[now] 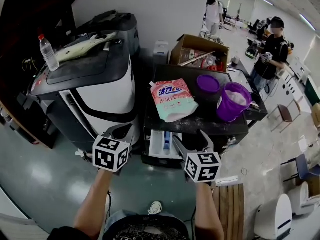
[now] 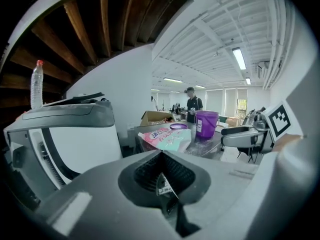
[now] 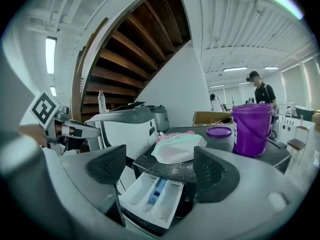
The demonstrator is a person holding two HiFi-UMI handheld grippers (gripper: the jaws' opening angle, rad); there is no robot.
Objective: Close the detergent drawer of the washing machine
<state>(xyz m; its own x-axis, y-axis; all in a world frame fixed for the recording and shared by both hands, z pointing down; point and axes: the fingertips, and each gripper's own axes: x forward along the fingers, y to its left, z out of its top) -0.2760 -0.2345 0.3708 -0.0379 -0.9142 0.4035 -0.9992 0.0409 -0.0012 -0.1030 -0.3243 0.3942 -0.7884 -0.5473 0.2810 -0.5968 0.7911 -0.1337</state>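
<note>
The white detergent drawer [image 1: 161,144] [image 3: 150,196] stands pulled out of the front of the black-topped washing machine [image 1: 200,124], with a blue insert in its middle compartment. My right gripper [image 1: 192,143] [image 3: 160,176] is open just in front of the drawer, which shows between its two pads, not touching them. Left of the drawer my left gripper [image 1: 121,131] [image 2: 162,176] is shut with nothing in it. White powder is scattered on the machine's top near the drawer.
On the machine's top lie a pink-and-white detergent pouch [image 1: 172,100], a purple lid [image 1: 207,83] and a purple bucket [image 1: 232,101]. A white-and-black machine [image 1: 95,89] with a bottle [image 1: 49,51] stands close on the left. A cardboard box [image 1: 197,51] and a person [image 1: 270,49] are behind.
</note>
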